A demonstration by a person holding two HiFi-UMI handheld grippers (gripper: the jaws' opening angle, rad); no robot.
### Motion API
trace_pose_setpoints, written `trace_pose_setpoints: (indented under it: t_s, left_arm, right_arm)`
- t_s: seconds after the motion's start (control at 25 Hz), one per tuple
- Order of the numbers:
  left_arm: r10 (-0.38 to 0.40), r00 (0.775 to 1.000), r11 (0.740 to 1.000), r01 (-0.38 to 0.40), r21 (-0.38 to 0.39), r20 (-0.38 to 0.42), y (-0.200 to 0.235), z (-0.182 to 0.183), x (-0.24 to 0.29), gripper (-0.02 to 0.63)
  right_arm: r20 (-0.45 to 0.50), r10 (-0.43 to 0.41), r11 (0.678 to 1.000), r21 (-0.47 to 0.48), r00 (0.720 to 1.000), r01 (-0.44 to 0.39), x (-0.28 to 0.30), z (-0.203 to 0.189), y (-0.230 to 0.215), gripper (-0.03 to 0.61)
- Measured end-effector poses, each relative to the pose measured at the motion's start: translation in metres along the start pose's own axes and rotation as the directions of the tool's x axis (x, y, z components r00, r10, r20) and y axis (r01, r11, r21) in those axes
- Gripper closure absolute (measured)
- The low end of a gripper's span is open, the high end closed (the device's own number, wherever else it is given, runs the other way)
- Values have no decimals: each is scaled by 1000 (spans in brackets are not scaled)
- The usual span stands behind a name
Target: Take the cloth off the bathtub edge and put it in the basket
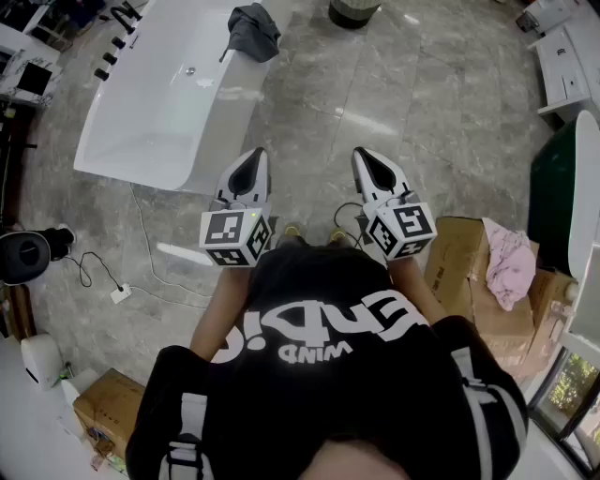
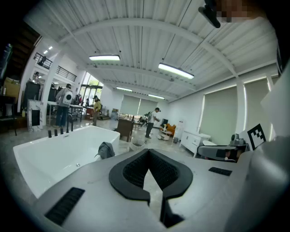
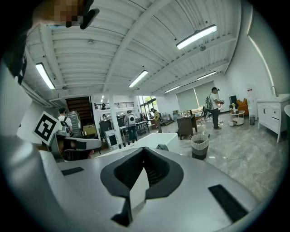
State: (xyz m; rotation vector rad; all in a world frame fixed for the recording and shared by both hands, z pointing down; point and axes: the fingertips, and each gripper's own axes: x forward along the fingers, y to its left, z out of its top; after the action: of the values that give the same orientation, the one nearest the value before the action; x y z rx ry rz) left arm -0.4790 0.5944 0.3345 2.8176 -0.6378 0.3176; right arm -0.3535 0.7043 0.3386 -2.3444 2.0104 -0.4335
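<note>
Black-padded jaws on both grey handheld grippers are pressed together with nothing between them. The left gripper [image 1: 251, 157] and the right gripper [image 1: 367, 156] point forward side by side, tipped slightly down. Well ahead of the left gripper, the crumpled dark grey cloth [image 1: 253, 31] hangs over the rim at the far end of the white rectangular bathtub [image 1: 150, 103]. Well ahead of the right gripper, the round striped basket [image 1: 353, 9] stands on the grey marble floor [image 1: 412, 103], to the right of the cloth.
</note>
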Motion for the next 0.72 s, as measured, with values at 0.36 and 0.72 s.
trace_pose_setpoints:
  t_s: [0.36, 0.72]
  left_arm:
    - [-50, 999, 998, 50, 23, 7, 38, 4, 5, 598]
    - [-46, 999, 999, 45, 18, 19, 72, 16, 35, 598]
  right_arm:
    - [38, -6, 999, 39, 999, 5, 30, -1, 16, 565]
    - [27, -5, 999, 35, 1000, 4, 67, 4, 9, 565]
